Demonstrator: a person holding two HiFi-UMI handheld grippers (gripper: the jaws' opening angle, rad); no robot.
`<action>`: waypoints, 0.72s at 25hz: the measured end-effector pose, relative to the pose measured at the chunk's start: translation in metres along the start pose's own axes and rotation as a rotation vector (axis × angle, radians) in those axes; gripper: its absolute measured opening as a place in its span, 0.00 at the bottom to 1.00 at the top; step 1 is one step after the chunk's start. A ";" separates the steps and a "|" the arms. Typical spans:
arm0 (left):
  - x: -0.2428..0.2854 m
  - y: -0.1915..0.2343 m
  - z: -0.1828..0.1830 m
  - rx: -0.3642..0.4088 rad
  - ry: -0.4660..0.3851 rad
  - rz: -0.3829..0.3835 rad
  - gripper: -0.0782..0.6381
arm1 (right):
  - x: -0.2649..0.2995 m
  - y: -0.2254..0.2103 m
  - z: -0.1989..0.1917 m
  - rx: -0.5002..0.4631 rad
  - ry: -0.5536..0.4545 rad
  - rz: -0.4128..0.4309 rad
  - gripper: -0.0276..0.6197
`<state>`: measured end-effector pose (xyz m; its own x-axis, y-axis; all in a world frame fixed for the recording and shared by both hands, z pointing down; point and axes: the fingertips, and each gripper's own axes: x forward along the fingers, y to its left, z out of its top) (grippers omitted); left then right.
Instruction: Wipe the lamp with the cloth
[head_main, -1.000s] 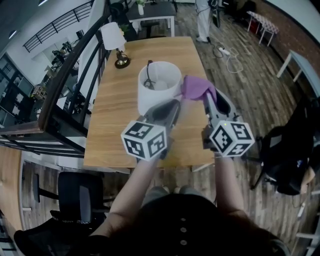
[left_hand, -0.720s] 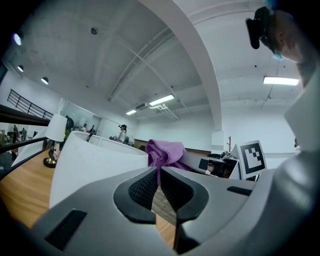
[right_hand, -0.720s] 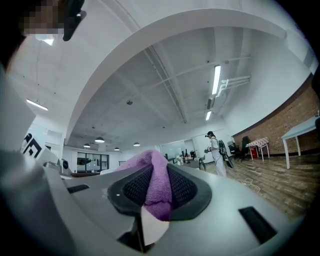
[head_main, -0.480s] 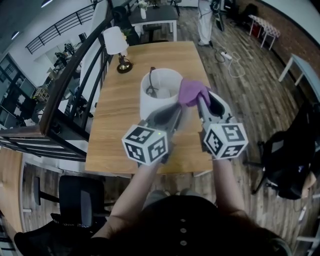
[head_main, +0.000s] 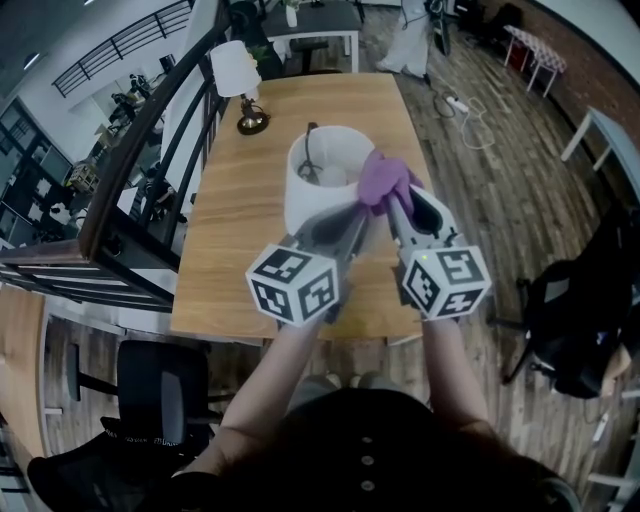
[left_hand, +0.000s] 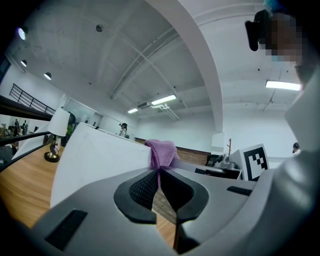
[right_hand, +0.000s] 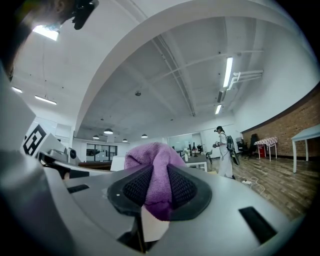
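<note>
Arms outstretched, left gripper (head_main: 352, 215) jaws together, right gripper (head_main: 393, 205) jaws clamping cloth (head_main: 380, 175).

The lamp (head_main: 305, 200) has its base and near lower side hidden behind the left gripper (head_main: 345, 215) and right gripper (head_main: 398, 205). The cloth (head_main: 380, 178) is partly buried between the right jaws.

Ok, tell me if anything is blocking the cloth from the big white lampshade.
Nothing visible does. The cloth, pinched in the right claw, sits right at the lampshade's right-hand rim. The left claw, shut and empty, lies along the shade's near side, not between them.
</note>
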<state>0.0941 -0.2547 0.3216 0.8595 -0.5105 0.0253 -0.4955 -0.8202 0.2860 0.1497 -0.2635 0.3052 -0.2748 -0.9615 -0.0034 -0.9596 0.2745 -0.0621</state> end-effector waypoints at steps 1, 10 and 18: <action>0.000 0.000 -0.002 -0.002 0.003 -0.001 0.12 | -0.001 0.000 -0.003 0.003 0.005 0.001 0.16; -0.001 0.000 -0.014 -0.014 0.027 0.010 0.12 | -0.006 0.001 -0.022 0.034 0.044 0.007 0.16; -0.007 0.008 -0.028 -0.034 0.057 0.036 0.12 | -0.006 -0.002 -0.036 0.053 0.069 0.001 0.16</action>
<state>0.0881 -0.2505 0.3505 0.8474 -0.5233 0.0900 -0.5226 -0.7918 0.3162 0.1509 -0.2575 0.3413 -0.2812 -0.9574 0.0653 -0.9552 0.2727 -0.1150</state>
